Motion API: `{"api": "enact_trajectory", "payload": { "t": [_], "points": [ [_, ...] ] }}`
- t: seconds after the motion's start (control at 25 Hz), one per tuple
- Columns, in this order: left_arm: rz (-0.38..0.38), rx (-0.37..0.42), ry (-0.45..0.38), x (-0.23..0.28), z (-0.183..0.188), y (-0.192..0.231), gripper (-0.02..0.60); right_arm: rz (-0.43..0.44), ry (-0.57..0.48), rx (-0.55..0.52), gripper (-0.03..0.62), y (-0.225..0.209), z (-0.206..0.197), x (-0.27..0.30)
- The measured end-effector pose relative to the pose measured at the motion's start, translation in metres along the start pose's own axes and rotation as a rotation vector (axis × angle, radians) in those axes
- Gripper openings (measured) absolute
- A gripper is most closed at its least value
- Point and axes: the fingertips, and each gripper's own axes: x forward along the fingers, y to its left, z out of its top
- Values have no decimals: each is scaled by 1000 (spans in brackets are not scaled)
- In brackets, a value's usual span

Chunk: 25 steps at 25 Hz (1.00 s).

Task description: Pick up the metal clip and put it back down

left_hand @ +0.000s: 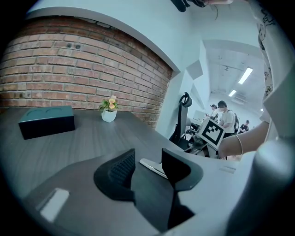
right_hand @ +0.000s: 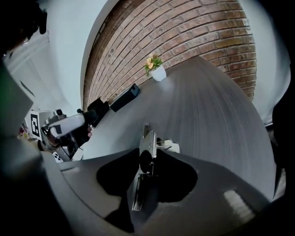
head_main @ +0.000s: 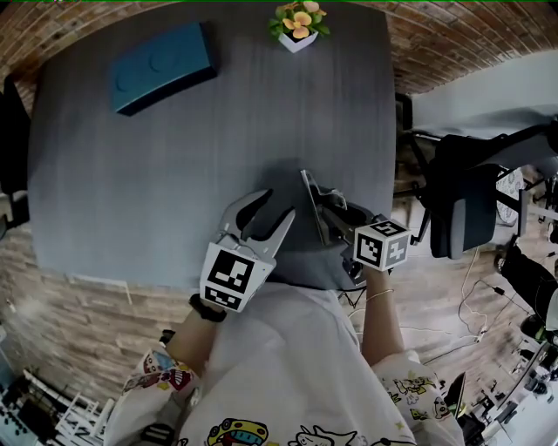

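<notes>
Right gripper (right_hand: 150,157) jaws clamp the metal clip (right_hand: 146,138), partly hiding it; left gripper (left_hand: 148,161) jaws gape empty

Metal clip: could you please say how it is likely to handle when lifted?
Probably stiff: the metal clip looks like thin flat plate. Its shiny faces may slip in the right gripper, and, standing on edge, it could tip.

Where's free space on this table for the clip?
The table's wide middle is bare, from the box and flower pot at the far side toward you. The near edge is crowded: the left tool, and the right tool gripping the clip.
</notes>
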Motion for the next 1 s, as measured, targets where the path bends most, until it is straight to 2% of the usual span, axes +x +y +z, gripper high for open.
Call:
{"api": "enact_trajectory", "payload": {
  "t": [0.44, 1.0],
  "points": [
    [32, -6, -16, -7, 4, 10, 186, 22, -33, 64, 106, -3, 5, -8],
    [70, 6, -78, -20, 19, 15, 186, 25, -105, 5, 99, 9, 33, -22]
  ]
}}
